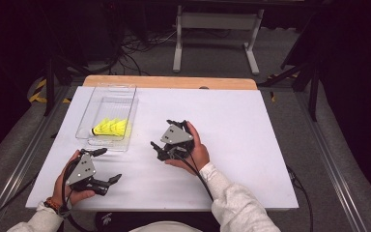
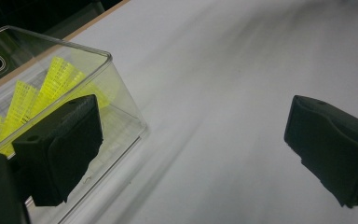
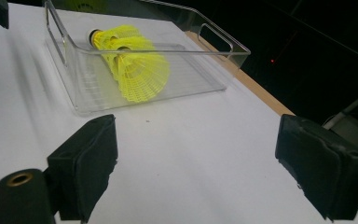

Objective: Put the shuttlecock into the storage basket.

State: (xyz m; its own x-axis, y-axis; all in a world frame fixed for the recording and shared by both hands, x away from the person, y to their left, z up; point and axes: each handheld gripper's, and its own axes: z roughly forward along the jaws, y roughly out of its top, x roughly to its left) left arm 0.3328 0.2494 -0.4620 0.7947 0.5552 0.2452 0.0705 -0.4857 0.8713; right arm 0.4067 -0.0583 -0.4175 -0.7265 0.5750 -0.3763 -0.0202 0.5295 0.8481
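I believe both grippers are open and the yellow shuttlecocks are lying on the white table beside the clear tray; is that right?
Not quite: the yellow shuttlecocks lie inside the clear tray, not beside it, as the right gripper view shows. The left gripper and right gripper are indeed open.

No text, label or number can be read anywhere.

A clear plastic tray [image 1: 88, 116] with raised walls stands at the table's [image 1: 251, 145] far left, blocking passage there, while bare white surface stretches unobstructed across the middle, right side and near edge for a gripper to cross.
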